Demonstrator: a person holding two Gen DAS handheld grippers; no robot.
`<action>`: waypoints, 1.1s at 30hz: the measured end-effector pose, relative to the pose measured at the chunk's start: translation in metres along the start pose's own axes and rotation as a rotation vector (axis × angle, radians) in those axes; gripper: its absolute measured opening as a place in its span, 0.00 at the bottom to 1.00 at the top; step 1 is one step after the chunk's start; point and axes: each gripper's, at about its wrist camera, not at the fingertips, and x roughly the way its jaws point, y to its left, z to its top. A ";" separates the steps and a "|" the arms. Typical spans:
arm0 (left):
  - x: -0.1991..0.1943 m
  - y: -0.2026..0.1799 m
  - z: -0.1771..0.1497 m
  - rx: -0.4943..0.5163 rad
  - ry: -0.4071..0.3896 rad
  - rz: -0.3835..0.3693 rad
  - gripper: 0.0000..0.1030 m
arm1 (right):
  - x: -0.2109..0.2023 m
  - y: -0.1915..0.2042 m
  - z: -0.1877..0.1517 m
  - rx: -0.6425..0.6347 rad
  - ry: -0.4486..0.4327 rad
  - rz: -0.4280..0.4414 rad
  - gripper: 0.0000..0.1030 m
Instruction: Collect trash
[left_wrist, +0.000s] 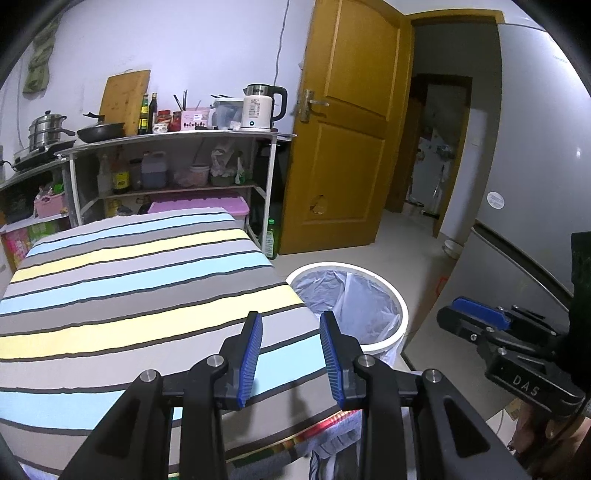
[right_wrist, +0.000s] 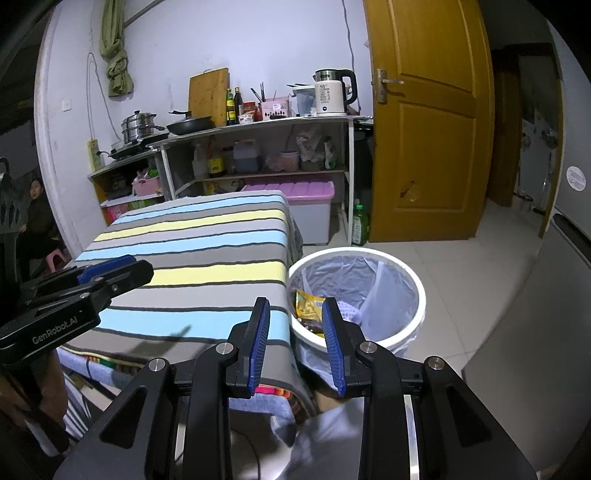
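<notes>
A white round bin lined with a clear bag stands on the floor at the right corner of the table. In the right wrist view the bin holds a yellow wrapper and other scraps. My left gripper hangs over the near right part of the striped tablecloth, its jaws apart with nothing between them. My right gripper is over the table corner and the bin's near rim, jaws apart and empty. Each gripper shows in the other's view: the right gripper and the left gripper.
A shelf unit behind the table carries a kettle, pans and bottles. A purple-lidded storage box and a green bottle sit on the floor. An open wooden door and a fridge stand at the right. A person sits at far left.
</notes>
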 end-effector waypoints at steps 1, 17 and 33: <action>0.000 0.000 0.000 -0.001 -0.001 0.001 0.31 | 0.000 0.001 0.000 0.000 0.000 0.000 0.30; 0.001 0.002 -0.003 -0.002 0.004 0.000 0.31 | -0.001 0.000 -0.003 -0.001 0.005 -0.001 0.30; 0.004 -0.004 -0.007 0.020 -0.003 0.010 0.31 | 0.001 0.001 -0.005 0.001 0.005 -0.002 0.30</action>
